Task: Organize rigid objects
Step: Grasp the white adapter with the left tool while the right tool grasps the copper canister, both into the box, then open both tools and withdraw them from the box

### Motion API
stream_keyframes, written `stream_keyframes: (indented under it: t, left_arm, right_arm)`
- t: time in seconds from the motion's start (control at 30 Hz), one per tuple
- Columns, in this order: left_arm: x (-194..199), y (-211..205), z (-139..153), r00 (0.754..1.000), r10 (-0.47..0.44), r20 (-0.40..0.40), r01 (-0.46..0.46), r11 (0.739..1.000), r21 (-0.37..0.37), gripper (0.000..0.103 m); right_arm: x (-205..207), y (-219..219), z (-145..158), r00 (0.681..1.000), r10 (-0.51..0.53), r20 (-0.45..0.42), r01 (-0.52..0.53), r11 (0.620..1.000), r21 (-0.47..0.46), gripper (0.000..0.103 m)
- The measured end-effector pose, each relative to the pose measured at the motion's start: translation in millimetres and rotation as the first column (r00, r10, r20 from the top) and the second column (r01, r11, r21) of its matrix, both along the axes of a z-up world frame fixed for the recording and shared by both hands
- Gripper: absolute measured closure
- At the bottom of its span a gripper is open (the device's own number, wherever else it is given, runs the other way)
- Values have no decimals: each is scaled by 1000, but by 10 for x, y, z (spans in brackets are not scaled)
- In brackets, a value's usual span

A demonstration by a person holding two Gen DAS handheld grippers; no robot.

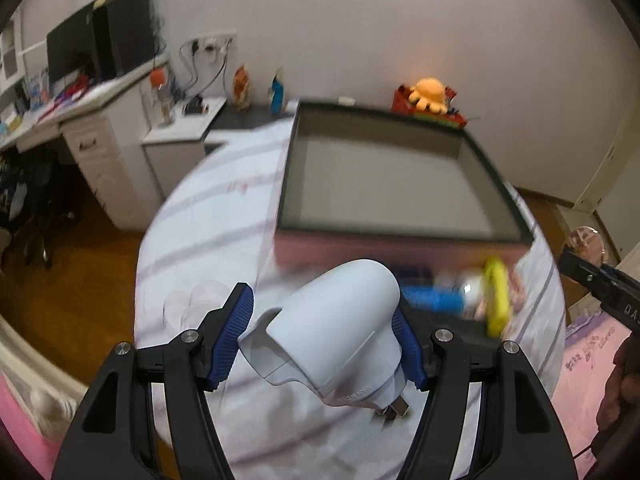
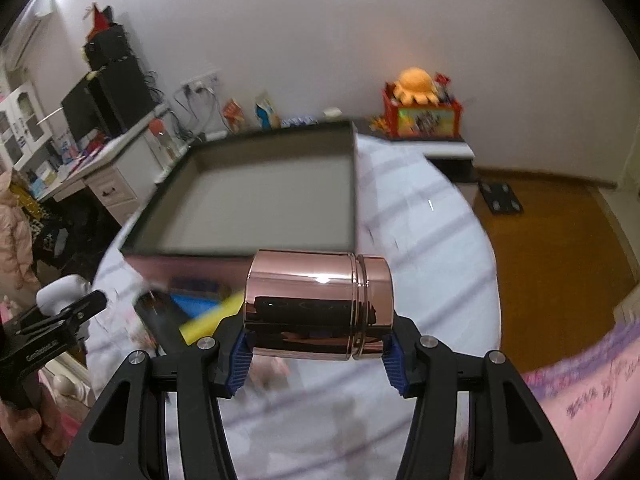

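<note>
Ahead of both my tools lies the striped white cloth (image 1: pixel 208 216) over the round tabletop, and on it, just beyond the tools, sits the big open box (image 2: pixel 256 200) with dark walls and a grey floor, nothing visible inside it. My left tool (image 1: pixel 320 340) is clamped on the white hair dryer (image 1: pixel 336 328), its blue pads (image 1: pixel 236 336) pressing the body from either side; the dryer hangs clear above the cloth, nose toward me and to the left. My right tool (image 2: pixel 316 356) grips the rose-gold canister (image 2: pixel 320 304) lying crosswise between the jaws, lid end to the right, lifted above the cloth just short of the box's near wall. Between the two tools, close to the box's near wall, a blue item (image 1: pixel 432 300) and a yellow item (image 1: pixel 498 300) lie on the cloth, too blurred for me to name. Far beyond the box, an orange plush toy (image 2: pixel 416 84) sits on top of a red box (image 2: pixel 420 120) by the wall.
</note>
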State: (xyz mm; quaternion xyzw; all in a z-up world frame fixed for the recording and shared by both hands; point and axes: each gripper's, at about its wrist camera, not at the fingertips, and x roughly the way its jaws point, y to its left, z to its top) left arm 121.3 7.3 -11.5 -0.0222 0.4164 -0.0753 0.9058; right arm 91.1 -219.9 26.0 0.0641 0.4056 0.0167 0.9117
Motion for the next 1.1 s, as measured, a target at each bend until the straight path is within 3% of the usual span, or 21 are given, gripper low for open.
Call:
stream_keyframes:
  t: [0.23, 0.53, 0.67, 0.8, 0.87, 0.93, 1.03, 1.1]
  left_arm:
    - [721, -231, 215, 999, -20, 34, 20, 1000, -14, 36]
    - [1442, -505, -293, 995, -35, -88, 37, 999, 22, 36]
    - [1501, -549, -426, 992, -30, -119, 36, 998, 53, 33]
    - [1483, -584, -409, 993, -33, -113, 42, 996, 79, 13]
    - [1459, -591, -380, 994, -32, -102, 41, 995, 92, 12]
    - [1429, -580, -330, 996, -17, -90, 26, 994, 103, 7]
    - [1357, -520, -229, 997, -23, -70, 27, 998, 56, 0]
    - [1267, -498, -131, 999, -7, -47, 10, 997, 81, 0]
  right_arm:
    - [752, 261, 140, 996, 90, 17, -90, 996, -25, 48]
    - [1416, 353, -448, 983, 114, -144, -120, 992, -38, 48]
    - [1455, 363, -559, 977, 118, -178, -129, 990, -50, 48]
    - [1489, 378, -608, 975, 111, -192, -131, 987, -96, 47]
    - [1482, 380, -594, 977, 107, -184, -125, 988, -94, 42]
    - [1474, 325, -582, 982, 71, -176, -90, 990, -105, 24]
    - [1423, 267, -513, 985, 82, -150, -93, 993, -72, 18]
    - [1369, 264, -440, 988, 85, -125, -95, 993, -72, 17]
